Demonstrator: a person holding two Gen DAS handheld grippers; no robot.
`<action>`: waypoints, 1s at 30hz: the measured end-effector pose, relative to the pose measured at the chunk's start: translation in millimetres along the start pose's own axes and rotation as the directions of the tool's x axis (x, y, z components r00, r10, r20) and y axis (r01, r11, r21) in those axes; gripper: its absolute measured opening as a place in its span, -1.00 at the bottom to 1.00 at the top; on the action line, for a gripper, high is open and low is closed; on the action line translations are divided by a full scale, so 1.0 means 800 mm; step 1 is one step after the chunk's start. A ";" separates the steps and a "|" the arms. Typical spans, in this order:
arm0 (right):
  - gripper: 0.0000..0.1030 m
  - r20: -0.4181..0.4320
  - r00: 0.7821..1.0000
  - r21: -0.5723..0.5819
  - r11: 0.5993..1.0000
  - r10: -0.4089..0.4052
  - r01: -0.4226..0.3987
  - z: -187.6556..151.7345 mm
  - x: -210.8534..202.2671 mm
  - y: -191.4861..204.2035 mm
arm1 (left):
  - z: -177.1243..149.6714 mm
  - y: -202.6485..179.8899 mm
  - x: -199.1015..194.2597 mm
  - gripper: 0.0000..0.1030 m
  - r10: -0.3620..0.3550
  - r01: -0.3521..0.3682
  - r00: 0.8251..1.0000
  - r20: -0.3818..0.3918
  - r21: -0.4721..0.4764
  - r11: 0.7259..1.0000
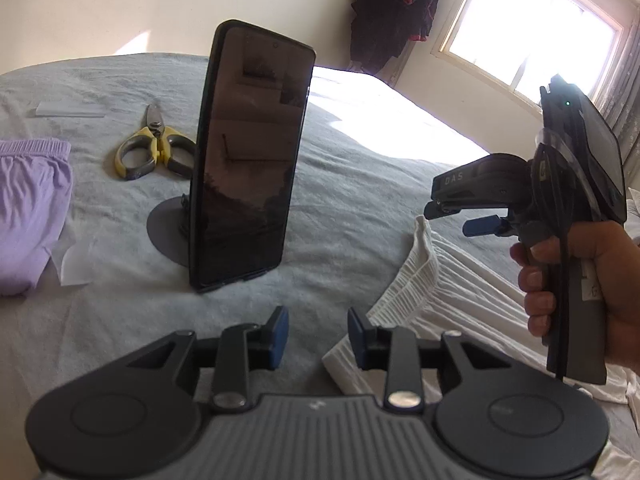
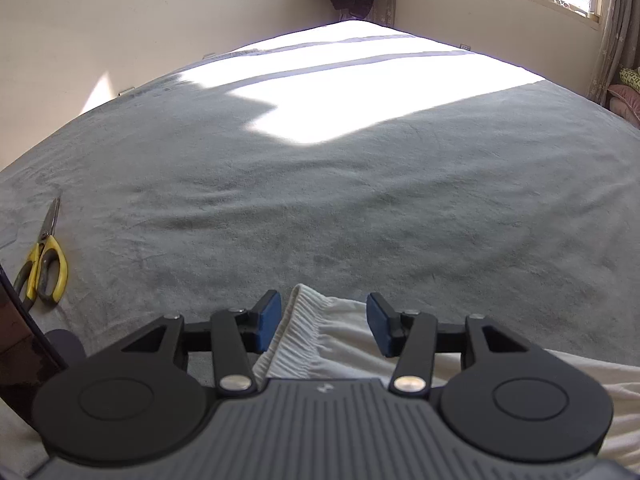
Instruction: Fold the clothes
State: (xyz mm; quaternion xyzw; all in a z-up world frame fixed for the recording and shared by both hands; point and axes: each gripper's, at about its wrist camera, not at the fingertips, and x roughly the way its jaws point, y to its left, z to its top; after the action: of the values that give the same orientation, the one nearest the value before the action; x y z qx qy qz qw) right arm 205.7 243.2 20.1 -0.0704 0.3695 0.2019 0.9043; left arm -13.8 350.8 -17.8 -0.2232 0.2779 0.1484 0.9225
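Note:
A white garment with an elastic waistband [image 1: 432, 280] lies on the grey bed cover at the right; it also shows in the right wrist view [image 2: 320, 336]. My left gripper [image 1: 318, 334] is open and empty, just above the bed near the garment's left edge. My right gripper [image 2: 324, 322] is open and empty, held above the garment's waistband. In the left wrist view the right gripper [image 1: 460, 218] is seen from the side, held in a hand above the garment. A folded lilac garment [image 1: 28, 208] lies at the far left.
A black phone [image 1: 248, 156] stands upright on a round stand in front of the left gripper. Yellow-handled scissors [image 1: 154, 148] lie behind it, also in the right wrist view [image 2: 42, 264]. White paper pieces [image 1: 70, 110] lie on the grey bed cover [image 2: 360, 208]. Dark clothes hang in the corner [image 1: 394, 12].

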 end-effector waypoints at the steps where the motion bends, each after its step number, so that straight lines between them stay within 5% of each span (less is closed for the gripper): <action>1: 0.00 0.006 1.000 0.006 1.000 -0.001 0.001 0.000 -0.008 -0.011 | 0.001 -0.005 -0.002 -0.35 -0.009 0.009 1.000 0.010 0.008 1.000; 9: 0.00 0.005 0.997 0.066 0.995 -0.081 0.081 -0.025 -0.073 -0.124 | 0.000 -0.065 0.001 -0.25 -0.130 0.130 0.991 -0.009 0.090 0.987; 15: 0.02 -0.016 0.981 0.146 0.970 -0.194 0.194 -0.050 -0.145 -0.211 | -0.015 -0.121 0.014 -0.17 -0.241 0.252 0.966 -0.094 0.134 0.958; 22: 0.12 -0.067 0.926 0.216 0.901 -0.371 0.377 -0.076 -0.241 -0.276 | -0.040 -0.172 0.040 -0.17 -0.323 0.352 0.928 -0.188 0.153 0.923; 26: 0.12 -0.096 0.891 0.264 0.852 -0.444 0.453 -0.088 -0.287 -0.304 | -0.043 -0.181 0.056 -0.18 -0.331 0.359 0.914 -0.233 0.087 0.929; 30: 0.12 -0.120 0.878 0.267 0.836 -0.464 0.479 -0.095 -0.306 -0.329 | -0.047 -0.190 0.053 -0.18 -0.343 0.368 0.910 -0.233 0.073 0.927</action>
State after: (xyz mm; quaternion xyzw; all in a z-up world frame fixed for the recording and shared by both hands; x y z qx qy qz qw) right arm 108.9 -93.7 130.3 -0.0317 0.3890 -0.0847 0.9168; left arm 63.6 208.3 -20.0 -0.2315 0.3391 -0.0636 0.9096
